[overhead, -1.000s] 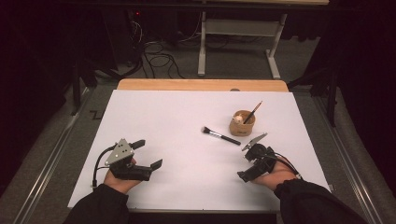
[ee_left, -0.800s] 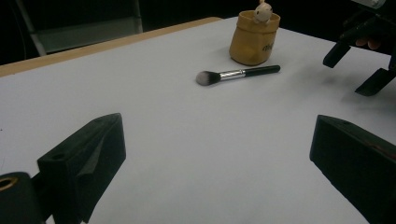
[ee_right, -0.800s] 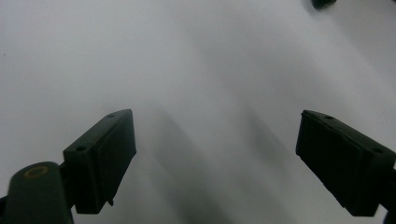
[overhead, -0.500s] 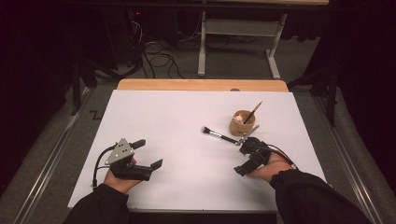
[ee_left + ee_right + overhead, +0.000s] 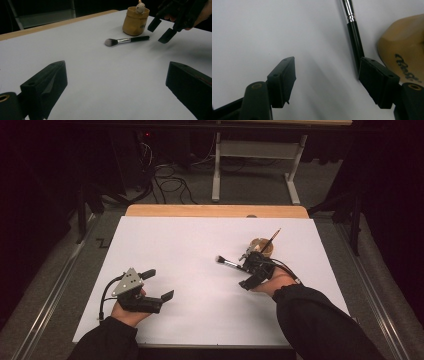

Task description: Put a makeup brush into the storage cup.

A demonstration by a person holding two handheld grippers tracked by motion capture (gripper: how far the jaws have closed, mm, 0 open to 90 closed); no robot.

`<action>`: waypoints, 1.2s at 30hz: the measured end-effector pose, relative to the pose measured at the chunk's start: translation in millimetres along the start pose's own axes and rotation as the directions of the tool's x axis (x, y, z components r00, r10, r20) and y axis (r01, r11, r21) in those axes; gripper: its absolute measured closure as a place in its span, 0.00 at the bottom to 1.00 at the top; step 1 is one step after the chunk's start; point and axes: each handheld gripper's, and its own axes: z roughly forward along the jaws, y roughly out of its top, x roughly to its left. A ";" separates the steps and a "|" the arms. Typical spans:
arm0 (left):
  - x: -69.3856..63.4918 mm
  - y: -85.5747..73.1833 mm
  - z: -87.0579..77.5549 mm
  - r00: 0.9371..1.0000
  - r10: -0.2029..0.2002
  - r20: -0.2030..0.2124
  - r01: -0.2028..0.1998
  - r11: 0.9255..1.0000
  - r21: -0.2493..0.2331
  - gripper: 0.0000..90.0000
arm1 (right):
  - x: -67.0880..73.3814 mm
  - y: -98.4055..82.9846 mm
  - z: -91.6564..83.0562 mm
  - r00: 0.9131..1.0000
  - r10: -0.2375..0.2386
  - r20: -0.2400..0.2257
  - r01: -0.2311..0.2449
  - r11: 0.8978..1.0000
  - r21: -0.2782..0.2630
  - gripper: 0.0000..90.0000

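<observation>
A makeup brush (image 5: 229, 263) with a black handle and grey bristles lies flat on the white sheet (image 5: 190, 250), right of centre. A tan cup (image 5: 262, 247) just behind it holds a thin brush (image 5: 273, 239). My right gripper (image 5: 245, 270) hovers over the handle end, open. Its jaws have just been closing with nothing between them. In the right gripper view the handle (image 5: 355, 37) ends just ahead of the right jaw, with the cup (image 5: 404, 50) beside it. My left gripper (image 5: 159, 285) rests open at the front left. It looks at the brush (image 5: 126, 40), the cup (image 5: 135, 21) and the right gripper (image 5: 160, 31).
A bare wooden strip (image 5: 215, 211) runs along the table's far edge. Beyond it stand a metal desk frame (image 5: 255, 170) and cables (image 5: 167, 182) on the floor. A metal rail (image 5: 55, 285) runs along the table's left side.
My right hand moved up and left from the front right of the sheet to the brush handle beside the cup, and its jaws narrowed. The left hand stayed put.
</observation>
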 end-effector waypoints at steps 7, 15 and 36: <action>0.2 0.0 0.4 1.000 0.001 0.004 -0.001 1.000 0.001 0.05 | -6.4 11.2 13.7 0.999 -0.039 0.007 0.039 0.999 0.015 0.42; 0.7 0.1 0.2 1.000 -0.001 0.010 0.001 1.000 0.000 0.05 | -8.7 15.1 23.0 0.997 -0.069 0.030 0.068 0.997 0.039 0.44; 2.2 0.2 -0.1 1.000 -0.006 0.011 0.006 1.000 0.000 0.05 | -15.8 14.0 29.8 0.997 -0.071 0.041 0.069 0.996 0.057 0.47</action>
